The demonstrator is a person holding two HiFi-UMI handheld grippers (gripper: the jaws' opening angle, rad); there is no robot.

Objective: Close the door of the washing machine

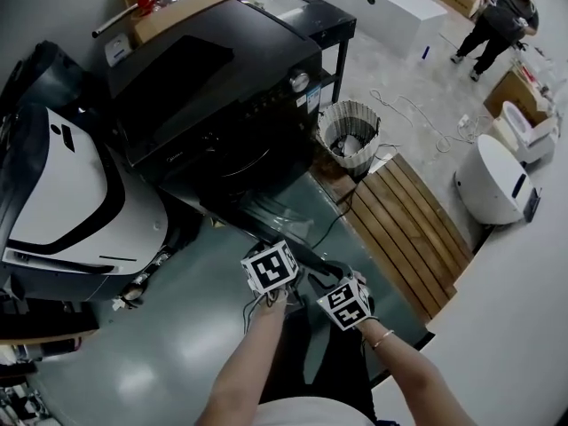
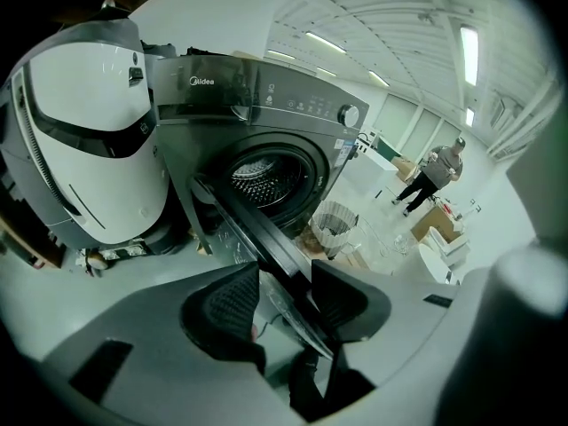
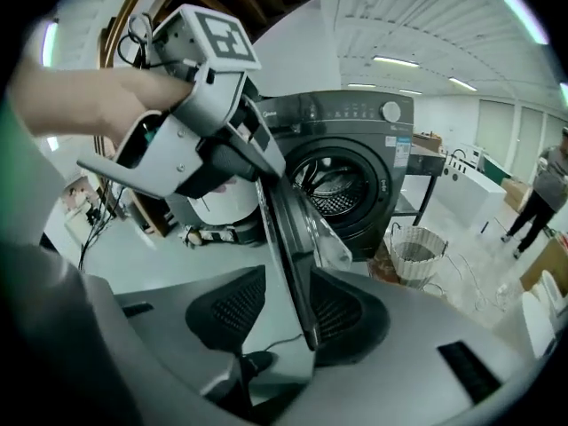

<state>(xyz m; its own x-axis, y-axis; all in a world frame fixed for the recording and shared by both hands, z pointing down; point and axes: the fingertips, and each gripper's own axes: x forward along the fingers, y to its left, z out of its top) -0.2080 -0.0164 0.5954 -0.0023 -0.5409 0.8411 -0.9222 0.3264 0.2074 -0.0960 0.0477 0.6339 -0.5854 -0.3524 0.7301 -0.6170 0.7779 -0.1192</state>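
A black front-loading washing machine [image 1: 222, 87] stands with its round door [image 1: 266, 216] swung out toward me. In the left gripper view the door's dark rim [image 2: 257, 238] runs between the jaws of my left gripper [image 2: 284, 287], which is shut on it. The open drum [image 2: 266, 174] shows behind. My right gripper [image 3: 288, 304] straddles the door's edge [image 3: 284, 229] lower down. Its jaws stand wide: the rim rests against the right pad [image 3: 342, 309], with a gap at the left pad. The left gripper [image 3: 235, 162] grips the door above it. Both marker cubes [image 1: 270, 268] sit side by side.
A woven basket [image 1: 349, 136] stands right of the machine, beside a wooden slatted platform [image 1: 413, 229]. A large white and black appliance [image 1: 71, 193] crowds the left. A cardboard box [image 1: 169, 3] lies behind the machine. A person [image 1: 497, 20] stands far off, near a white round unit [image 1: 493, 180].
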